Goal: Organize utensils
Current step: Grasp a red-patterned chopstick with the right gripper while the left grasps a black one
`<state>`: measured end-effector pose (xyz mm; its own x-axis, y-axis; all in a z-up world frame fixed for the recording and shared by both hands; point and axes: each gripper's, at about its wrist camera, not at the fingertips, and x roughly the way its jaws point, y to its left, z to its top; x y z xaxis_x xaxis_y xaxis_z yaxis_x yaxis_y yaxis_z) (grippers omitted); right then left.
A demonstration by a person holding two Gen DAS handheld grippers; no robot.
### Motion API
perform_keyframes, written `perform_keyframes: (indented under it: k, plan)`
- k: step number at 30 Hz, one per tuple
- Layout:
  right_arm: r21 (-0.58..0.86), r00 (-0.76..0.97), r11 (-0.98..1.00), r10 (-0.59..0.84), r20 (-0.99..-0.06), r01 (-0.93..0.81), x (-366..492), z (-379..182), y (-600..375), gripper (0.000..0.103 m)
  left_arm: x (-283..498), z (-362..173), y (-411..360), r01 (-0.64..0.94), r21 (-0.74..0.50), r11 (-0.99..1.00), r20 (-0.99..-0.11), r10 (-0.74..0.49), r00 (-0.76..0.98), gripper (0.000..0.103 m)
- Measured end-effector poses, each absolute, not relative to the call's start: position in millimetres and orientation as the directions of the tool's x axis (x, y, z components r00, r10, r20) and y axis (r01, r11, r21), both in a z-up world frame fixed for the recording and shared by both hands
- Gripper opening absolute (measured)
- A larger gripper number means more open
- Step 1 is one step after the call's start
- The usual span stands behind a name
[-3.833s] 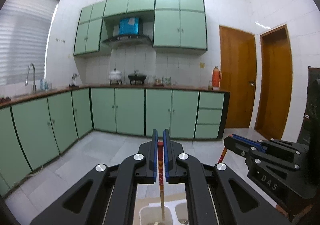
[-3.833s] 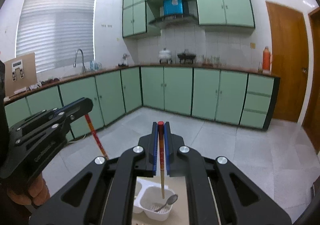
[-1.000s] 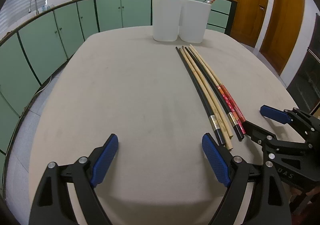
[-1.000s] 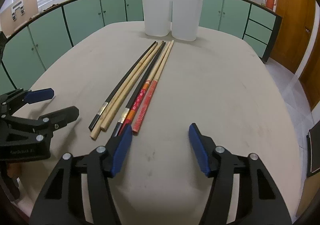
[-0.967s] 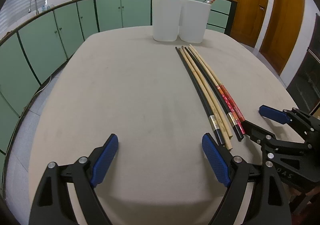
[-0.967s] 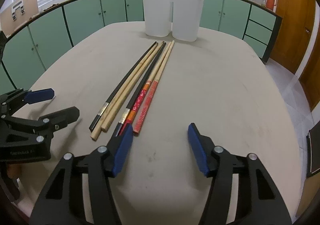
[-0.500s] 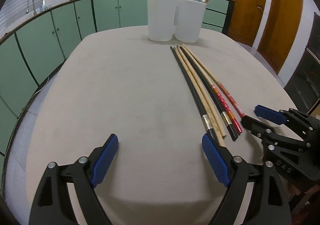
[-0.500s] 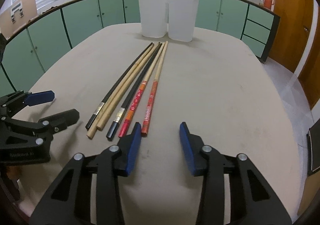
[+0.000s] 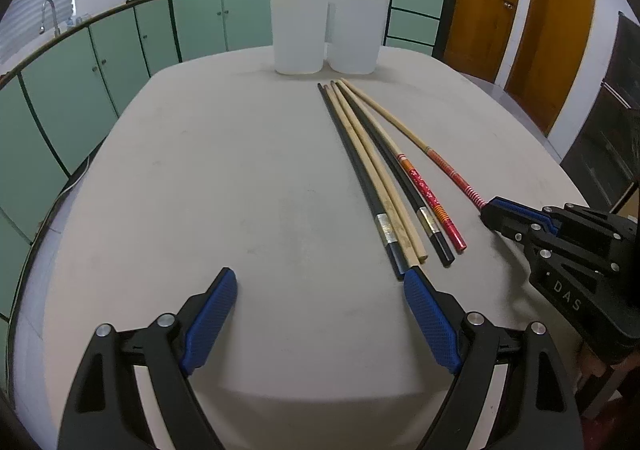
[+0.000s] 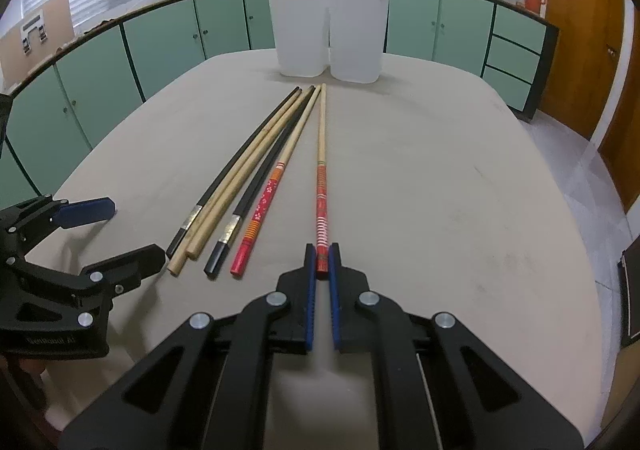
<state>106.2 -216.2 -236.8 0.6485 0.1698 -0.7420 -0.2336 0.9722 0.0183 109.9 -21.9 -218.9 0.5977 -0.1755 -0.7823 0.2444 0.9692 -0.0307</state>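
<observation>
Pinching red-ended chopstick [image 10: 321,206], right gripper [image 10: 322,262] level, low over table [image 10: 440,170].

On the desk [image 10: 440,178], a twin-compartment holder [image 10: 328,38] stands at the far edge, five loose chopsticks [image 10: 256,166] lie before it, fanning toward the near side, one chopstick standing in each compartment.

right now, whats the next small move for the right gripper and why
Probably lift. The right gripper is shut on the red-striped chopstick at its near end, and it lies apart from the other chopsticks on the table. Raising that end should free it for carrying to the white holder.
</observation>
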Motion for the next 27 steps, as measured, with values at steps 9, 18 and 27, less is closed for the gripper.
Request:
perform_keyframes:
  k: [9, 18, 27]
  plan:
    - [0.035, 0.647, 0.972, 0.181, -0.741, -0.231, 107.7, -237.2, -219.2, 0.005, 117.0, -221.8, -35.4, 0.248, -0.001, 0.969, -0.783, -0.155, 0.602, 0.083]
    - [0.074, 0.643, 0.963, 0.229, -0.731, -0.259, 104.3, -238.2, -221.3, 0.009, 113.8, -221.3, -33.0, 0.237, -0.004, 0.972, -0.772, -0.154, 0.617, 0.068]
    - [0.076, 0.644, 0.959, 0.24, -0.726, -0.272, 101.2, -238.3, -222.0, 0.009, 114.1, -220.7, -35.1, 0.231, -0.009, 0.973, -0.753, -0.159, 0.638, 0.04]
